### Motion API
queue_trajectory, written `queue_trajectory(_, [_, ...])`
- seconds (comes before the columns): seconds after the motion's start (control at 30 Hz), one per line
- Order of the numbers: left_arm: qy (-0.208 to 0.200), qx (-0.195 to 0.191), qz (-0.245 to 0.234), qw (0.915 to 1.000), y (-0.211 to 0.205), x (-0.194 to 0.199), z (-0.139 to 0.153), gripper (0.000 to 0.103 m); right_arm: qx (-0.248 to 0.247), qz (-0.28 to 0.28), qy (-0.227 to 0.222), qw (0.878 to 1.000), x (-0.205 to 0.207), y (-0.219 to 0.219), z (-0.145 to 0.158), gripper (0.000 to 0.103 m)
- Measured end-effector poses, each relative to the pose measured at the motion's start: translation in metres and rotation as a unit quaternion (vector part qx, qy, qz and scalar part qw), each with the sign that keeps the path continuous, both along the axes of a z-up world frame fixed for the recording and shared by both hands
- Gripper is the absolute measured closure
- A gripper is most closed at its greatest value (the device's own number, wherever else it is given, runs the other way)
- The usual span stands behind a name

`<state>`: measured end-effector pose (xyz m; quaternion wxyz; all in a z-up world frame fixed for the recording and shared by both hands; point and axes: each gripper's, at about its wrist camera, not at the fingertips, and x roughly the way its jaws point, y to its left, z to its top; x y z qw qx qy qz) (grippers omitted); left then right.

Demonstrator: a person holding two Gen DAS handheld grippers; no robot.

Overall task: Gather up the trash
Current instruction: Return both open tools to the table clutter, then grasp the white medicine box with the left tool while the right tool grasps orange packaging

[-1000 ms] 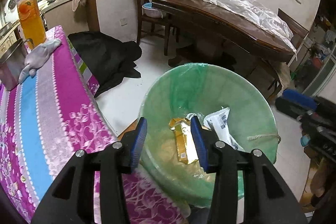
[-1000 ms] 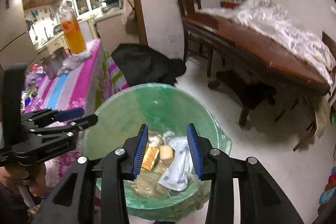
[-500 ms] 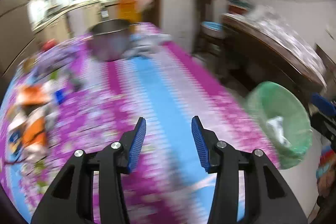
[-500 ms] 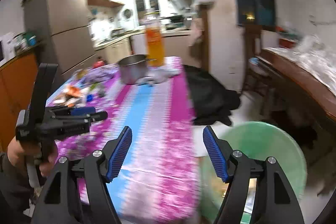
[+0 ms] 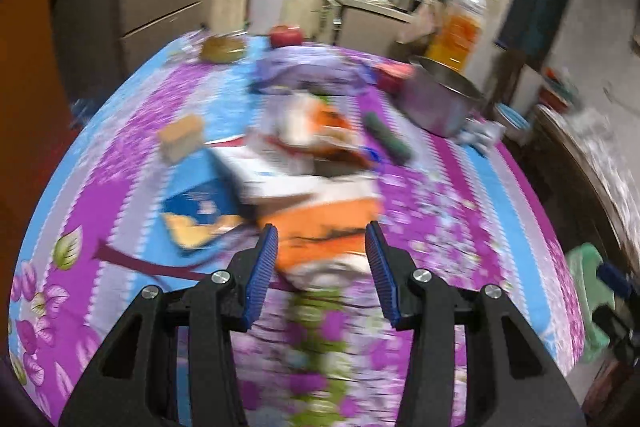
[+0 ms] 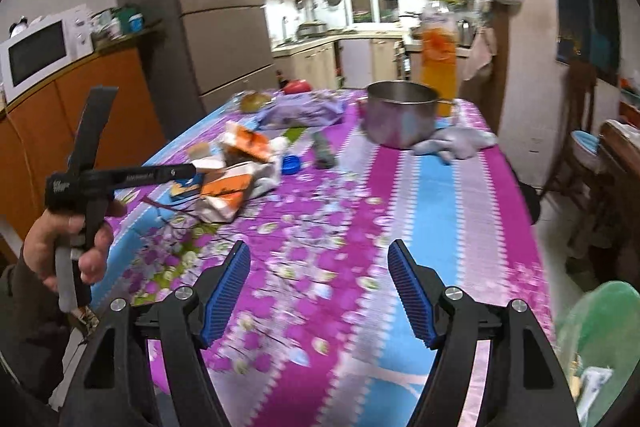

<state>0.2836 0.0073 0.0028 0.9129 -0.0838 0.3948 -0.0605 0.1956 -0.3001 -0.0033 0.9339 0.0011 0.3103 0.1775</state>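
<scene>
A heap of trash lies on the purple and blue tablecloth [image 5: 448, 211]: an orange and white wrapper [image 5: 324, 227], a blue packet [image 5: 200, 203], white papers [image 5: 272, 163] and a tan block [image 5: 182, 137]. My left gripper [image 5: 322, 267] is open and empty, just short of the orange wrapper. In the right wrist view the same heap [image 6: 232, 187] lies at the table's left, with the left gripper [image 6: 120, 177] above it. My right gripper [image 6: 319, 291] is wide open and empty over the table's near part. The green-lined bin [image 6: 596, 339] stands at the lower right.
A steel pot [image 6: 400, 117], a tall bottle of orange liquid [image 6: 438, 67], a grey cloth [image 6: 460, 143], a purple bag [image 6: 304, 111], a blue cap [image 6: 291, 163] and a dark green roll [image 6: 323, 151] stand on the table. Cabinets with a microwave [image 6: 36, 55] are left.
Both grippers have swung away from the bin to the table. The left one has closed in on the trash heap. The right gripper has opened wider.
</scene>
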Motion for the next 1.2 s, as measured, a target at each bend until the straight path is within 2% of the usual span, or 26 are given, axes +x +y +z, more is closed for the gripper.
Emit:
queue_trajectory(0.13, [0.023, -0.042, 0.032, 0.9984, 0.041, 0.013, -0.01, 0.059, 0.004, 0.021, 0.009, 1.0, 0.017, 0.027, -0.005, 0.031])
queue_trajectory(0.2, [0.035, -0.068, 0.043, 0.9961, 0.056, 0.021, -0.017, 0.054, 0.006, 0.028, 0.013, 1.0, 0.026, 0.036, -0.008, 0.031])
queue_trajectory(0.33, [0.072, -0.145, 0.049, 0.9856, 0.076, 0.044, -0.032, 0.048, 0.005, 0.043, 0.021, 0.999, 0.043, 0.058, -0.017, 0.031])
queue_trajectory(0.43, [0.092, -0.173, 0.049, 0.9794, 0.077, 0.06, -0.042, 0.044, 0.005, 0.05, 0.029, 0.998, 0.053, 0.068, -0.022, 0.03])
queue_trajectory(0.57, [0.102, -0.184, 0.042, 0.9766, 0.068, 0.071, -0.045, 0.037, 0.003, 0.05, 0.038, 0.998, 0.075, 0.072, -0.027, 0.03])
queue_trajectory(0.63, [0.103, -0.195, 0.042, 0.9745, 0.067, 0.071, -0.045, 0.037, 0.011, 0.046, 0.043, 0.998, 0.088, 0.068, -0.028, 0.03])
queue_trajectory(0.7, [0.104, -0.22, 0.046, 0.9688, 0.069, 0.072, -0.048, 0.034, 0.018, 0.044, 0.046, 0.998, 0.097, 0.065, -0.029, 0.03])
queue_trajectory(0.83, [0.098, -0.217, 0.05, 0.9699, 0.066, 0.079, -0.049, 0.032, 0.023, 0.052, 0.052, 0.997, 0.106, 0.071, -0.036, 0.03])
queue_trajectory(0.9, [0.098, -0.229, 0.057, 0.9667, 0.065, 0.083, -0.047, 0.032, 0.024, 0.058, 0.058, 0.996, 0.107, 0.077, -0.042, 0.03])
queue_trajectory(0.97, [0.091, -0.216, 0.058, 0.9704, 0.058, 0.086, -0.042, 0.032, 0.025, 0.061, 0.062, 0.996, 0.108, 0.08, -0.045, 0.03])
queue_trajectory(1.03, [0.094, -0.204, 0.06, 0.9726, 0.052, 0.089, -0.044, 0.038, 0.028, 0.06, 0.063, 0.996, 0.108, 0.083, -0.047, 0.03])
queue_trajectory(1.07, [0.098, -0.203, 0.058, 0.9726, 0.051, 0.09, -0.046, 0.047, 0.031, 0.061, 0.063, 0.996, 0.109, 0.084, -0.047, 0.03])
queue_trajectory(1.13, [0.097, -0.194, 0.063, 0.9742, 0.048, 0.09, -0.05, 0.058, 0.038, 0.064, 0.066, 0.995, 0.111, 0.088, -0.048, 0.031])
queue_trajectory(1.2, [0.095, -0.194, 0.064, 0.9742, 0.05, 0.086, -0.05, 0.076, 0.053, 0.072, 0.078, 0.993, 0.115, 0.092, -0.051, 0.037])
